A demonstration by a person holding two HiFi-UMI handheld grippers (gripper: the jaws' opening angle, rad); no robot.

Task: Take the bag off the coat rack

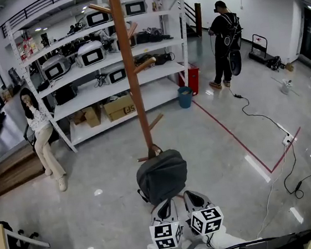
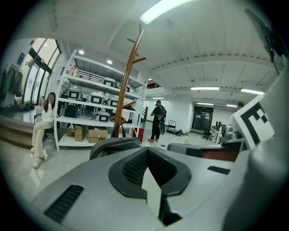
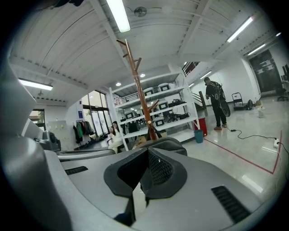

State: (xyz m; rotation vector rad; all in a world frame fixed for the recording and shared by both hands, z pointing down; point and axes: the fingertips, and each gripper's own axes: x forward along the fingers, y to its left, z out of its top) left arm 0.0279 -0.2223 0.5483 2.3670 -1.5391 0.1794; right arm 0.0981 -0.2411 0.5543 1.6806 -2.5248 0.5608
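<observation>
**Arms.** Both grippers sit side by side at the lower edge of the head view. They are held on white-sleeved arms and point forward, only slightly below level.

**Left gripper** [image 1: 166, 202] [image 2: 147, 151]: the dark pads meet at their tips and nothing is between them.

**Right gripper** [image 1: 187, 194] [image 3: 146, 151]: the pads are also pressed together and it is empty.

**Bag.** The dark grey bag [image 1: 162, 176] is at the foot of the brown wooden coat rack [image 1: 131, 68]. Its handle is up against the pole beside a low peg.
- It lies directly ahead of both pairs of fingers, with its near edge just beyond the tips.
- The head view does not show whether the tips touch the fabric.
- In the left gripper view the bag [image 2: 113, 144] rises just past the tips and slightly to their left.
- In the right gripper view the bag [image 3: 167, 145] is just past the tips and slightly to their right.
- The rack pole stands behind the bag in both gripper views.

**Containers, all well beyond the fingers.**
- A white shelving unit [image 1: 155, 93] stands behind the rack.
- Its upper shelves carry grey machines with dark screens.
- Its bottom shelf holds cardboard boxes [image 1: 119, 107], whose contents are not visible.
- A blue bin [image 1: 184, 96] stands on the floor at the unit's right end. Its inside cannot be made out.
- A red box [image 1: 192, 78] stands just behind the bin.

**Persons.**
- One person sits left of the shelving [image 1: 40, 134].
- Another person stands far right of it [image 1: 223, 43].
</observation>
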